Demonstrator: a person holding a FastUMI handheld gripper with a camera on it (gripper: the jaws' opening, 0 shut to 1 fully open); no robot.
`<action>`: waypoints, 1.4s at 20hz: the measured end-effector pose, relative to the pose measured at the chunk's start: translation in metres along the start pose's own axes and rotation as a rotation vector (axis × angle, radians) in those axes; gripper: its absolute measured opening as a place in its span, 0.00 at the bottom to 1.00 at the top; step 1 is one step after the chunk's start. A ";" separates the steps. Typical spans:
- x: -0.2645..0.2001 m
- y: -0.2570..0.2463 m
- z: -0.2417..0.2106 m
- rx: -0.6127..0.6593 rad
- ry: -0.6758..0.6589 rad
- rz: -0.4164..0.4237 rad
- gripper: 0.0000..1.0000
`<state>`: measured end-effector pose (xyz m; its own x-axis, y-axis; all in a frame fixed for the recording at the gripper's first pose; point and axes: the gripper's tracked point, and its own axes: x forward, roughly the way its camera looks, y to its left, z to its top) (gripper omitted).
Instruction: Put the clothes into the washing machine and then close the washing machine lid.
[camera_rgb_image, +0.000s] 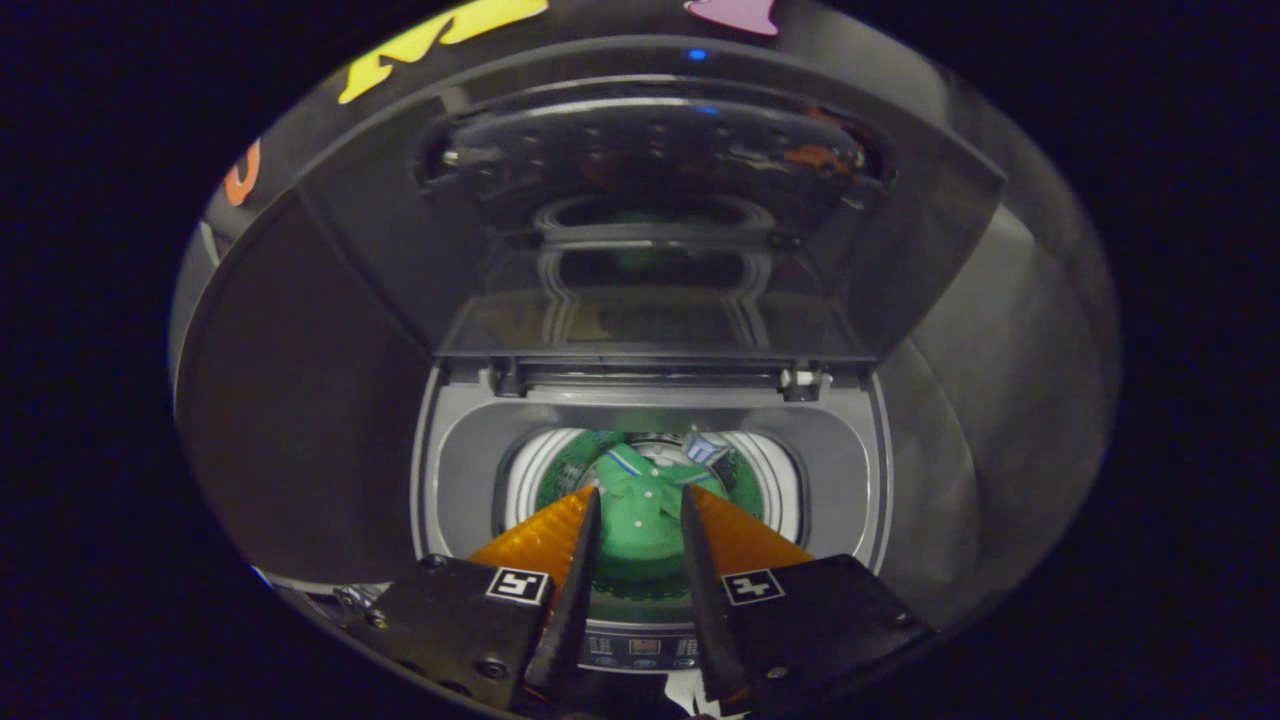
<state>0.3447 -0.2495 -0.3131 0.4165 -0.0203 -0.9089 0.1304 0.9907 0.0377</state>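
Clothes (640, 505), soft and light, lay inside the washing machine (850, 470) drum beneath its raised lid (660, 200), beyond the tongs (640, 500), which stood part-open and empty.

Washer (450, 470): grey top deck, white rim around the drum mouth, drum wall tinted green.
Lid (640, 230): dark grey frame, smoky see-through pane carrying faint green and orange reflections; small blue light above the lid.
Shirt (640, 505), inside the washer's drum: bright green, white-edged collar, white buttons down the front.
Gripper (640, 495), over the washer: fingers apart, each base with a black-and-white square marker.
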 end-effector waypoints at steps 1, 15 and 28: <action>-0.004 0.003 -0.001 -0.004 -0.003 0.014 0.50; -0.150 0.035 0.083 -0.006 -0.136 0.158 0.77; -0.143 0.049 0.208 -0.074 -0.282 0.165 0.77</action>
<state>0.4786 -0.2258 -0.0950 0.6606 0.1151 -0.7419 -0.0213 0.9906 0.1348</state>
